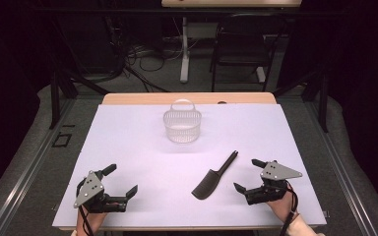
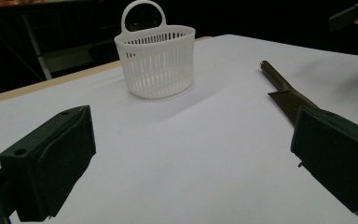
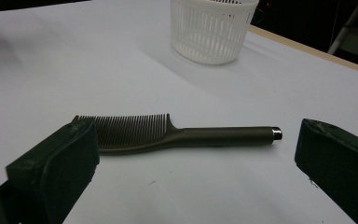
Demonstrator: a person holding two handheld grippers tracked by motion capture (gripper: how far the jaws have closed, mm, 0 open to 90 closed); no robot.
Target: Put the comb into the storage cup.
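The right claw [image 1: 246,175] rests on the white surface [image 1: 142,147] with its jaws wide apart, the dark comb [image 1: 211,179] lying flat just ahead of it. The left claw [image 1: 120,181] is spread too, empty, with the comb well off to its right. Lying so flat, the comb could skid away from a closing jaw. The right gripper view reveals its fine teeth [image 3: 126,128]; from above it's just a dark shape. The white basket [image 1: 182,125] stands far beyond both claws.

High view: you look forward and down over the whole table [image 1: 128,147].
Gripper views: low, close to the surface.
Shared: basket [image 2: 156,60], upper centre; comb [image 3: 168,133].
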